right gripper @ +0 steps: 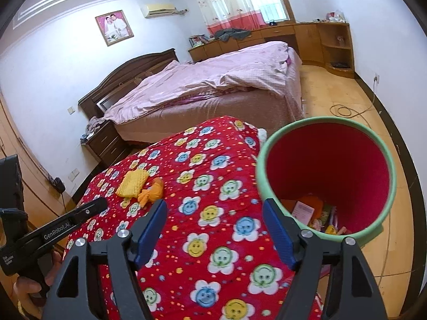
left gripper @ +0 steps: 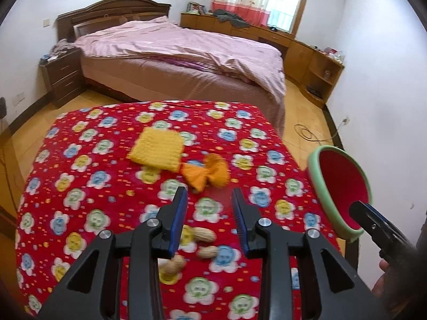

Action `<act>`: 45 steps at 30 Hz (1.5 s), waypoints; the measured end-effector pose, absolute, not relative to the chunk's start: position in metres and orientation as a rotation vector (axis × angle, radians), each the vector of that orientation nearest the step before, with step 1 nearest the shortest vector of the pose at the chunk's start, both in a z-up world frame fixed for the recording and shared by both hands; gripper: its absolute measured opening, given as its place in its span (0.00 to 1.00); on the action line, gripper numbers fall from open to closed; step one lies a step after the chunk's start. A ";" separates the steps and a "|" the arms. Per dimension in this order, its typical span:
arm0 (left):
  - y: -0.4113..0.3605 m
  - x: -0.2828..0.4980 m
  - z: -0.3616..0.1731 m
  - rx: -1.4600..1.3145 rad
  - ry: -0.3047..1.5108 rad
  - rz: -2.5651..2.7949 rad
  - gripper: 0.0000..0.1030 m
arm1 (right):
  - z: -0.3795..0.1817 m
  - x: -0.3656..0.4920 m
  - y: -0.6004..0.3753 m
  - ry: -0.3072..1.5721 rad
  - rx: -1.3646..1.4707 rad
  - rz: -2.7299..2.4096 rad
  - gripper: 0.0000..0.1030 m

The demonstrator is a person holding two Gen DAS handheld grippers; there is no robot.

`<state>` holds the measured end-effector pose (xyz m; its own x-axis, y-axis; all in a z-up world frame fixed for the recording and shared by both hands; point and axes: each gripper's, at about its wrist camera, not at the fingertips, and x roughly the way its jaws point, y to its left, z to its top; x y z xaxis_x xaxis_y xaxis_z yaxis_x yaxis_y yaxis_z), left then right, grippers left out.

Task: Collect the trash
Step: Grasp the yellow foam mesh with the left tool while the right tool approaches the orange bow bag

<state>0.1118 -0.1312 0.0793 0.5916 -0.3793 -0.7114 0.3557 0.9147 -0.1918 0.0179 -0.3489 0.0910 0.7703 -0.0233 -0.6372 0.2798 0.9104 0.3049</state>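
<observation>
Bin [right gripper: 327, 160] already has trash; peanuts [left gripper: 204, 236], orange wrapper [left gripper: 206, 172], yellow pad [left gripper: 157, 146] left on surface [left gripper: 80, 160]. Both hand-held grippers, left [left gripper: 209, 194] & right [right gripper: 214, 208], released, empty.

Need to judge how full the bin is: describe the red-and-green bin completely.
The bin is a round open-topped container, pale green outside and at the rim, red inside, and appears soft. It sits beside the red flowered cover's right edge, mouth tilted toward the camera. Paper and colourful wrappers cover only its bottom. Neither gripper touches it.
</observation>
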 end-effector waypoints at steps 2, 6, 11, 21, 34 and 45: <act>-0.122 0.118 0.079 -0.032 0.836 -0.406 0.34 | 0.090 0.025 -0.344 0.686 0.401 -0.162 0.74; -0.106 0.131 0.075 -0.024 0.835 -0.361 0.36 | 0.086 0.038 -0.336 0.699 0.400 -0.156 0.74; -0.091 0.150 0.066 -0.028 0.844 -0.319 0.36 | 0.079 0.055 -0.326 0.725 0.388 -0.145 0.74; -0.082 0.187 0.044 -0.019 0.859 -0.293 0.46 | 0.066 0.086 -0.315 0.764 0.374 -0.112 0.74; -0.097 0.232 0.014 -0.003 0.909 -0.324 0.55 | 0.049 0.106 -0.320 0.797 0.386 -0.122 0.74; -0.126 0.251 -0.009 0.022 0.965 -0.381 0.56 | 0.036 0.118 -0.330 0.829 0.395 -0.133 0.74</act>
